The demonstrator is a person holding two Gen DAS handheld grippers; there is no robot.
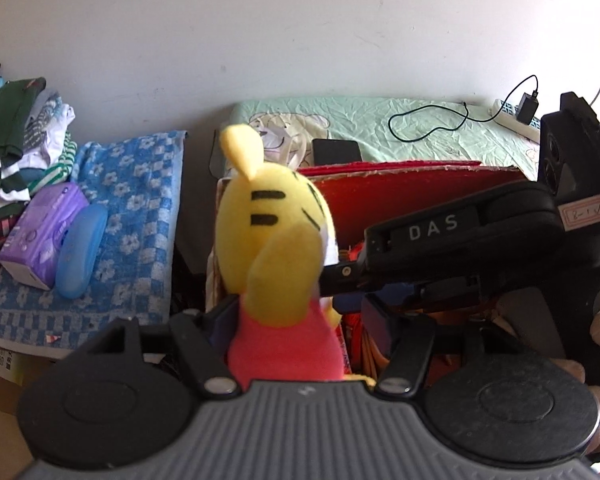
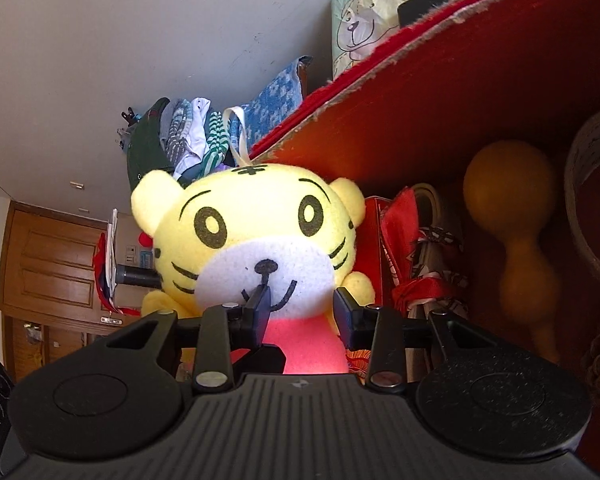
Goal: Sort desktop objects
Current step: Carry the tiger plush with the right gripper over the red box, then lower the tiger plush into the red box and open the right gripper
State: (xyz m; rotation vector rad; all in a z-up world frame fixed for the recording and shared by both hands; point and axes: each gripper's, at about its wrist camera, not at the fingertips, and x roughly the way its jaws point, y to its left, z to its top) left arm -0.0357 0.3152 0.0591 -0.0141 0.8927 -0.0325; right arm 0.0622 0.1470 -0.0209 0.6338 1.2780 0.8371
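Note:
A yellow tiger plush toy (image 1: 272, 240) with a pink body stands between the fingers of my left gripper (image 1: 300, 320), seen from the side; the jaws look wide and I cannot tell whether they press it. My right gripper (image 2: 300, 312) faces the toy's front (image 2: 248, 240). Its fingers flank the pink belly with gaps on both sides, so it is open. The right gripper's body shows in the left wrist view (image 1: 480, 236), reaching in from the right over the red box (image 1: 412, 196).
The red box's wall (image 2: 440, 92) holds a yellow gourd (image 2: 512, 236), a tape roll (image 2: 592, 200) and red cloth (image 2: 412, 256). Left lie a blue checked towel (image 1: 140, 208) with a purple pack (image 1: 44, 232), a blue case (image 1: 80, 252) and piled clothes (image 1: 24, 132). Behind is a green sheet (image 1: 400, 124) with a cable.

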